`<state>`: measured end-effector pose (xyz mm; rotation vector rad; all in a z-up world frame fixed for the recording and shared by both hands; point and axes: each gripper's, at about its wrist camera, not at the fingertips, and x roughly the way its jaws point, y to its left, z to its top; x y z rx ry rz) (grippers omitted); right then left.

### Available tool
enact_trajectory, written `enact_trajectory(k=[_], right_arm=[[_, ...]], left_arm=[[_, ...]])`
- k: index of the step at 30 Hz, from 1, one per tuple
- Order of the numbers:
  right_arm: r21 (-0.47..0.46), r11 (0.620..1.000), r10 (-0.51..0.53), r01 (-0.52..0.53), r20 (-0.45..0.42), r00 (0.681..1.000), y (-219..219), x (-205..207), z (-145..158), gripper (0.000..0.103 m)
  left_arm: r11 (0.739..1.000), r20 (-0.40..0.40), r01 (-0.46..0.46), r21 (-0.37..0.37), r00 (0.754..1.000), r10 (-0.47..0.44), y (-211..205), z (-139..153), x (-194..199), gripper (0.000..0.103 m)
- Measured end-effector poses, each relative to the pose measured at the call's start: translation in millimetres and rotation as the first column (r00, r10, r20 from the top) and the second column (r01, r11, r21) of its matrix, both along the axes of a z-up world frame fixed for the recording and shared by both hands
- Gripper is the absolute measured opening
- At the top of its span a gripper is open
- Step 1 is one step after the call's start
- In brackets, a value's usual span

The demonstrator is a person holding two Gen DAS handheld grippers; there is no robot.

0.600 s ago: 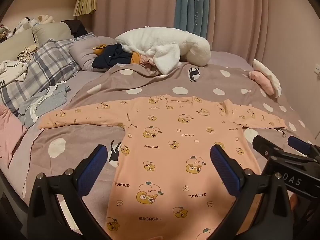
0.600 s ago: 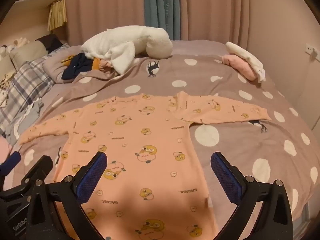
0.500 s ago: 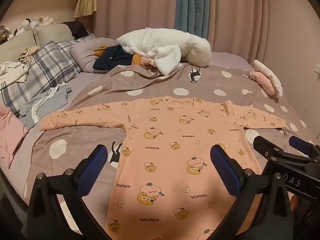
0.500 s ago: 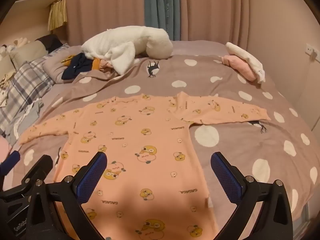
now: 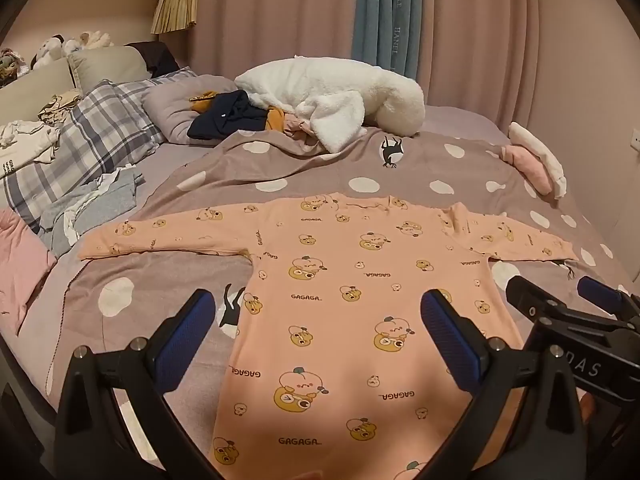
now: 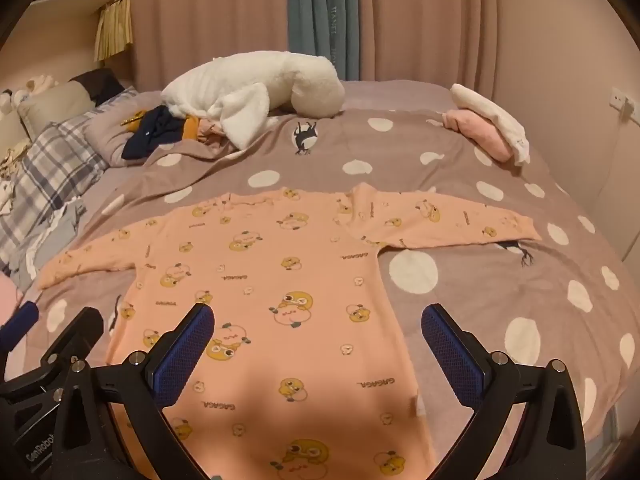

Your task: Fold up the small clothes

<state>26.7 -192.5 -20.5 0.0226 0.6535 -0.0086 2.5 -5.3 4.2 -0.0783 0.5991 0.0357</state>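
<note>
Nothing on the bed has shifted since the earlier frames; both wrist views have changed only marginally, and the garment lies as it did.

Nearest the cameras, the left gripper [image 5: 318, 312] and the right gripper [image 6: 318, 328] hang side by side above the lower part of the garment. Both are released: the jaws stand fully apart with nothing between the blue pads, and neither touches the fabric. Each view shows two fingers of its own gripper, and the other gripper shows at the frame edge.

One peach one-piece garment [image 5: 352, 304] lies flat on the bed, its neckline away from the cameras, its lower part running out of view under the grippers. Its two sleeves are spread to either side. It carries a repeated cartoon print and the word GAGAGA.

Beneath it is one mauve duvet [image 6: 500, 292] with white dots and small black figures.

To the left lie one grey garment [image 5: 92, 212], one plaid pillow [image 5: 96, 140] and one plain mauve pillow [image 5: 172, 112]. Behind the duvet sit a dark blue and mustard clothes heap [image 5: 236, 118] and one white fleece item [image 5: 340, 96]. At the far right lies one folded pink and white stack [image 6: 490, 128].

At the back hang pink curtains [image 6: 420, 16] and one teal curtain [image 6: 320, 12].
</note>
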Motion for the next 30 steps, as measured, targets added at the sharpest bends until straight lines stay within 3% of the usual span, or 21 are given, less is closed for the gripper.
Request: enact_trajectory(k=[30], right_arm=[[-0.085,0.996,-0.009,0.008,-0.003,1.000,15.2,3.8,-7.1,0.103]], left_arm=[[1.000,0.029,-0.021,0.003,0.999,0.021,8.5,0.4,0.1,0.103]])
